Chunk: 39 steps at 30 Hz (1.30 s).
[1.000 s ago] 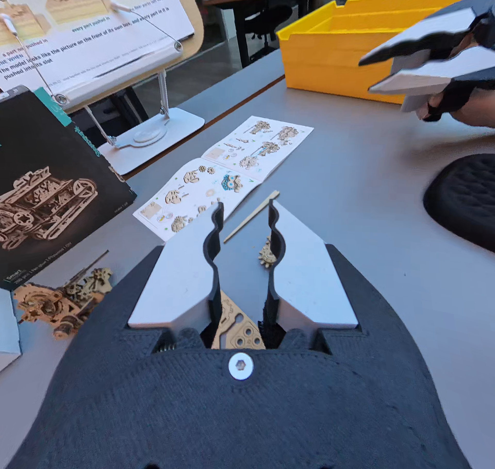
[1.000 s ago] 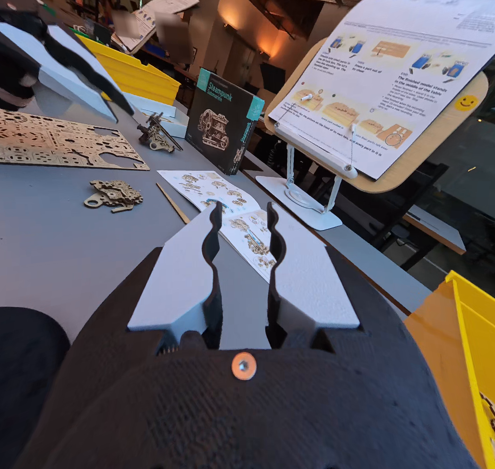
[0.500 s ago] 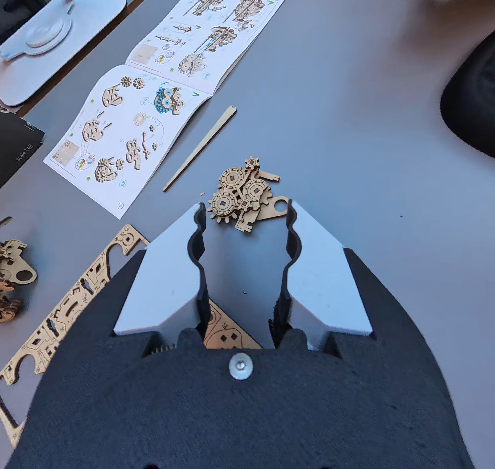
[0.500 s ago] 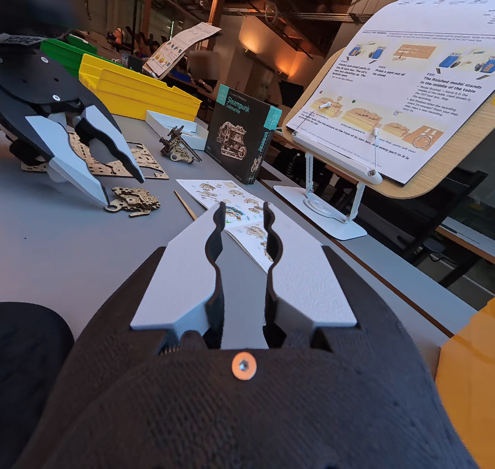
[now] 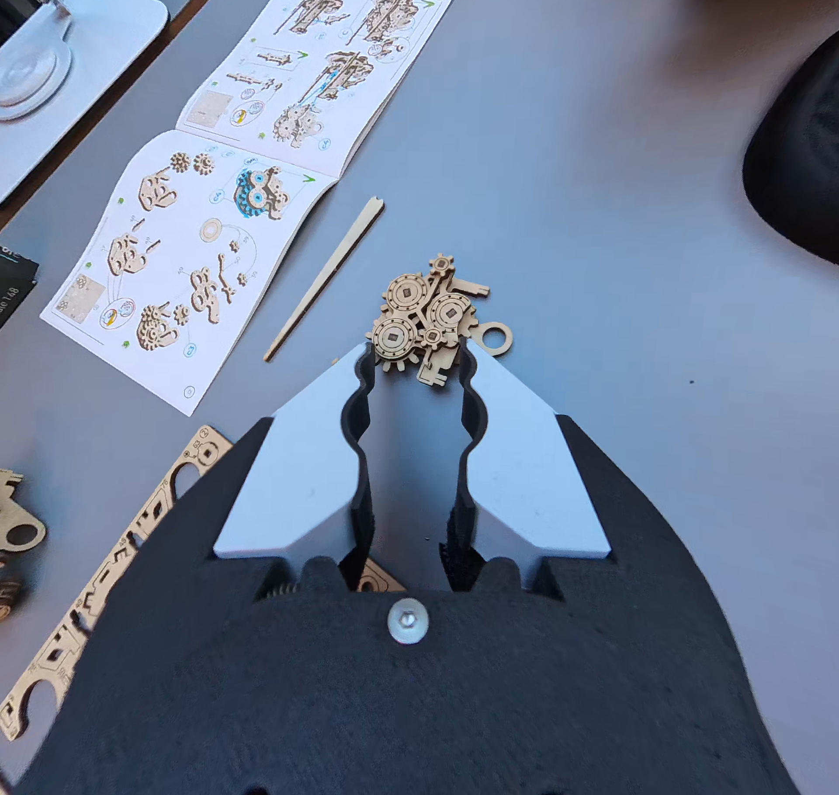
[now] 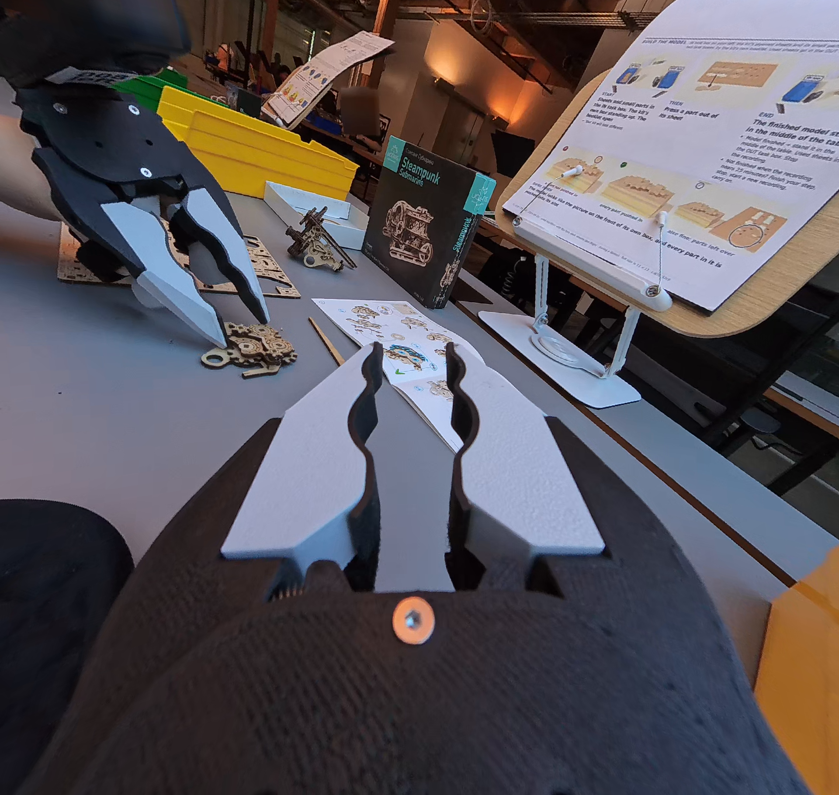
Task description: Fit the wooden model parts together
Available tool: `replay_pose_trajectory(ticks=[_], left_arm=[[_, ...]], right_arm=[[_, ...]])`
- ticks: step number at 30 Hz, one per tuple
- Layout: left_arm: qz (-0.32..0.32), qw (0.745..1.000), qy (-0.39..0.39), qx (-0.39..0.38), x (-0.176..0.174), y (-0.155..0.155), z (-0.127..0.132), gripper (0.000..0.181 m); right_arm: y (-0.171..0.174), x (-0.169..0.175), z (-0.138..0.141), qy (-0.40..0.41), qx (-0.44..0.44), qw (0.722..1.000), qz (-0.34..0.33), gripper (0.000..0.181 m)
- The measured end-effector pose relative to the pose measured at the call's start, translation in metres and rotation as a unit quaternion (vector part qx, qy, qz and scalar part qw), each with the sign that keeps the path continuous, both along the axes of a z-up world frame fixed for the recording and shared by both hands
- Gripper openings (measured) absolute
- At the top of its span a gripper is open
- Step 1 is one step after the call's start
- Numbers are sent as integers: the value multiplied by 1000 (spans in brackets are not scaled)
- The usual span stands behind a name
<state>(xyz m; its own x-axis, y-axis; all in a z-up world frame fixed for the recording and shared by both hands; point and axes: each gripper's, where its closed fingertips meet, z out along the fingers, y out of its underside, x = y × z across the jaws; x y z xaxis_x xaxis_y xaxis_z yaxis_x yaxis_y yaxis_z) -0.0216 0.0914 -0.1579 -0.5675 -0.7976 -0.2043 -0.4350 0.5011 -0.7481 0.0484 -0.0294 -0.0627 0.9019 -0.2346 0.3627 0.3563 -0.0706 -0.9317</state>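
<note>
A flat wooden gear assembly (image 5: 431, 315) lies on the grey table (image 5: 613, 364); it also shows in the right wrist view (image 6: 254, 349). My left gripper (image 5: 415, 350) is open and points down at it, with its fingertips low on either side of the assembly's near edge. The right wrist view shows the left gripper (image 6: 243, 329) from the side, tips at the table. My right gripper (image 6: 411, 351) is open and empty, held above the table over the booklet (image 6: 386, 324). A thin wooden stick (image 5: 327, 278) lies between the booklet and the gears.
A punched-out parts sheet (image 5: 113, 560) lies at the left. A partly built model (image 6: 318, 242) stands by a white tray (image 6: 313, 206) and the dark kit box (image 6: 422, 224). Behind are yellow bins (image 6: 254, 156) and an instruction stand (image 6: 681, 160). A black pad (image 5: 799, 160) lies at the right. My hands' fingertips stand some 15 cm from each other. Measured from the fingertips, the thin wooden stick (image 5: 327, 278) is 5 cm or so from the left gripper and 15 cm from the right. Seen from the right wrist view (image 6: 327, 346) as well.
My left gripper has tilted down and moved in on the gear assembly, its tips now at the assembly's sides. My right gripper has stayed open and shifted only slightly.
</note>
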Motion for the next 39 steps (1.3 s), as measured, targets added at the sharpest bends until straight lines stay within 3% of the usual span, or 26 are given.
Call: replay_pose_trajectory(ticks=[10, 15, 18, 21, 25, 32, 36, 39], left_arm=[[1, 999, -33, -14, -1, -7, 10, 34], [46, 997, -60, -30, -12, 30, 37, 33], [64, 996, -39, -45, -30, 55, 39, 23], [70, 994, -54, -70, -43, 65, 49, 10], [85, 992, -55, -72, -50, 77, 48, 10], [87, 992, -55, -77, -54, 67, 39, 10], [61, 988, -84, -113, -56, 29, 48, 10], [27, 992, -85, -85, -60, -1, 35, 10]], right_arm=[[0, -1, 0, 2, 0, 1000, 3, 27], [0, -2, 0, -1, -1, 1000, 4, 27], [1, -2, -1, -2, -2, 1000, 5, 27], [3, -2, -2, -1, -5, 1000, 6, 27], [2, -2, -2, -1, -4, 1000, 7, 27], [3, -3, -3, -5, -7, 1000, 9, 27], [4, -4, -3, -4, -8, 1000, 11, 27], [4, -4, -4, -4, -10, 1000, 13, 27]])
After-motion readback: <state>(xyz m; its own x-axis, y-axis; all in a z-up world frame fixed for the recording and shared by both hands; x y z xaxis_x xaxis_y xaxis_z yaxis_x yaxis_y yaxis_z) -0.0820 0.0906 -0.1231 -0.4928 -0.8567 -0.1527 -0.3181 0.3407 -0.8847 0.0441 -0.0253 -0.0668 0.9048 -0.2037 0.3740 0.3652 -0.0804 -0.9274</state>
